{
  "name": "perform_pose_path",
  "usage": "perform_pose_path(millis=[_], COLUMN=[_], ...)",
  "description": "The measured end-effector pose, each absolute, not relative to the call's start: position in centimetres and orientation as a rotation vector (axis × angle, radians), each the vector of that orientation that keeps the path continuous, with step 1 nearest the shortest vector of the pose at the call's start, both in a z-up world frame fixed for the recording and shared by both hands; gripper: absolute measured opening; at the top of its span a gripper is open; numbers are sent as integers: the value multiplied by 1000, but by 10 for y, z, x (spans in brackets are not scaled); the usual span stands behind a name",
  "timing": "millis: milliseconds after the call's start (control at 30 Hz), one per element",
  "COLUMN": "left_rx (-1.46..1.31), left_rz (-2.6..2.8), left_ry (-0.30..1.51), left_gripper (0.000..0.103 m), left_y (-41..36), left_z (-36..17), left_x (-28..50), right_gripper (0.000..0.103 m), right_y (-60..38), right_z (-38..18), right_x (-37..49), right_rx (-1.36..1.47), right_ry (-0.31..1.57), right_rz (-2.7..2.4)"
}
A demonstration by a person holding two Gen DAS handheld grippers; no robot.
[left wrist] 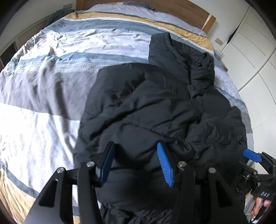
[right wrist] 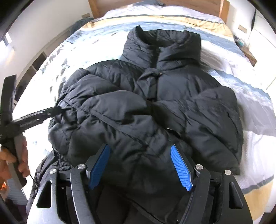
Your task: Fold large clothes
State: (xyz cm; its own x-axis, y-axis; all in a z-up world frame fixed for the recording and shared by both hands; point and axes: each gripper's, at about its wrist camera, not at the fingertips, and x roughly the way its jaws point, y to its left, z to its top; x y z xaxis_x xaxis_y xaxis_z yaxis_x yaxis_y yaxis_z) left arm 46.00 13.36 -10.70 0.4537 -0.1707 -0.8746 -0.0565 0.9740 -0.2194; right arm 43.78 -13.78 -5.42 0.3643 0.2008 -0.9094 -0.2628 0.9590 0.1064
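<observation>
A large black puffer jacket (right wrist: 155,106) lies front-up on the bed, collar toward the headboard, sleeves folded across its chest. It also shows in the left wrist view (left wrist: 146,106). My left gripper (left wrist: 135,149) is open, its blue pads (left wrist: 164,165) hovering over the jacket's lower left part. My right gripper (right wrist: 140,151) is open over the jacket's hem area. The left gripper shows in the right wrist view at the jacket's left edge (right wrist: 57,109); the right gripper shows in the left wrist view at the right (left wrist: 250,155).
The bed has a striped duvet (left wrist: 51,77) in white, grey, blue and tan. A wooden headboard (left wrist: 189,10) is at the far end. White wardrobe doors (left wrist: 250,51) stand to the right. A shelf unit (right wrist: 34,67) runs along the left.
</observation>
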Motion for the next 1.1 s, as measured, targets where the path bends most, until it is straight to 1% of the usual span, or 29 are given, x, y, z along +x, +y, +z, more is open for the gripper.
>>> perform_pose_path(millis=[167, 233, 333, 533, 733, 800, 933, 1000, 1100], left_rx=[-171, -136, -116, -102, -73, -65, -57, -51, -73], left_rz=[-28, -15, -4, 22, 43, 49, 61, 86, 93], left_ry=[1110, 1095, 1087, 1066, 1048, 1042, 1030, 1024, 1023], left_gripper=[49, 56, 62, 72, 75, 76, 79, 85, 90], left_y=[121, 117, 115, 115, 111, 110, 109, 109, 112], left_z=[-131, -136, -142, -151, -157, -158, -161, -163, -166], left_x=[452, 449, 447, 445, 443, 443, 441, 441, 439], right_gripper=[73, 75, 78, 81, 83, 88, 93, 95, 96], right_y=[-136, -139, -139, -136, -140, -141, -143, -142, -142], right_z=[-91, -101, -111, -117, -121, -123, -127, -130, -131], right_x=[443, 440, 437, 435, 430, 430, 429, 429, 429], right_rx=[-98, -89, -89, -91, -104, -106, -96, -103, -112], right_ry=[1219, 1220, 1213, 1187, 1156, 1149, 1135, 1124, 1108], right_rz=[281, 276, 261, 249, 282, 283, 296, 303, 321])
